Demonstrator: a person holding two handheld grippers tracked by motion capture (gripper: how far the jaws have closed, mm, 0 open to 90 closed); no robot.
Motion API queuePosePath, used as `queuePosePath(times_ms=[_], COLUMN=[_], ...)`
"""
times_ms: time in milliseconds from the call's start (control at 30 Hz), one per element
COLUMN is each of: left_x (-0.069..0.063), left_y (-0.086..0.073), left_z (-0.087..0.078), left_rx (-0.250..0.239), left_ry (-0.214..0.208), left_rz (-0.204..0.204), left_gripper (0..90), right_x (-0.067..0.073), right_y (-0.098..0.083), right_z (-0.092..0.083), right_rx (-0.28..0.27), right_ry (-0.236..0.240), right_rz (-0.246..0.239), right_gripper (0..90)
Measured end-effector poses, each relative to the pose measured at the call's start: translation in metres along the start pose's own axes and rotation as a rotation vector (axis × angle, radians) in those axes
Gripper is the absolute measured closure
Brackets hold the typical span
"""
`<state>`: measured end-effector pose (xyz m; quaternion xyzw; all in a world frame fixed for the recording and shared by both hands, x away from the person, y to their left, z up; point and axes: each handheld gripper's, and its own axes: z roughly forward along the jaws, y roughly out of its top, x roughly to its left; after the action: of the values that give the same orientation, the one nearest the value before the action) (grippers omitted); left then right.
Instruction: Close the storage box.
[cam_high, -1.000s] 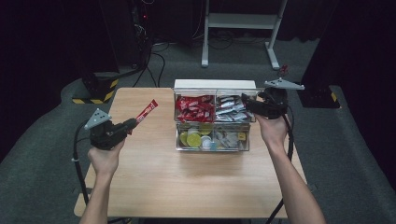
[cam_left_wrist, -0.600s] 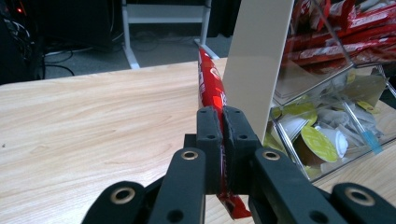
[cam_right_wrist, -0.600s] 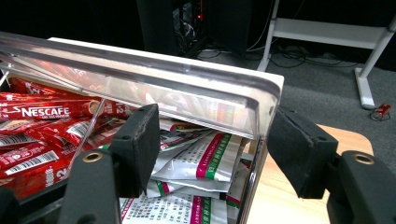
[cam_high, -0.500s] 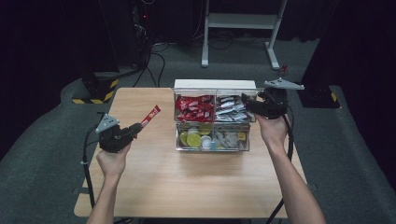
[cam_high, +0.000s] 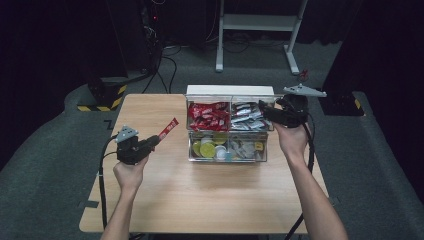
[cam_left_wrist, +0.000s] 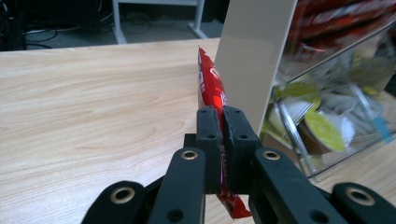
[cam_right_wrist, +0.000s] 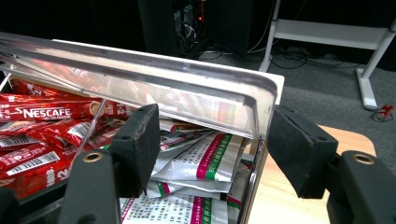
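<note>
Tongs of the left gripper (cam_left_wrist: 219, 154) pinch a glossy red coffee stick sachet (cam_left_wrist: 211, 91) above the pale woodgrain tabletop (cam_high: 210, 195); right tongs (cam_right_wrist: 210, 154) stand spread astride the clear acrylic organizer's (cam_high: 227, 156) rounded lid (cam_right_wrist: 154, 84).

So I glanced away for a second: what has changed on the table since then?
The left gripper, shut on the red packet, has come lower and nearer the organizer box. The right gripper stays at the box's back right corner, fingers either side of its raised lid.
</note>
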<state>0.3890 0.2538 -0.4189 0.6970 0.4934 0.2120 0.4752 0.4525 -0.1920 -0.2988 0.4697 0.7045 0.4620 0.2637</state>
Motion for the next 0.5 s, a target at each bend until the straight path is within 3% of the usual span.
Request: queuePosePath(times_ms=[500], left_x=[0.001], left_y=[-0.02], left_z=[0.022], left_rx=[0.041], left_ry=[0.013], left_rz=[-0.021], left_gripper=[86.4], right_x=[-0.001], right_y=[0.0], right_z=[0.0], right_rx=[0.002], right_ry=[0.003], right_rz=[0.004], right_gripper=[35.5])
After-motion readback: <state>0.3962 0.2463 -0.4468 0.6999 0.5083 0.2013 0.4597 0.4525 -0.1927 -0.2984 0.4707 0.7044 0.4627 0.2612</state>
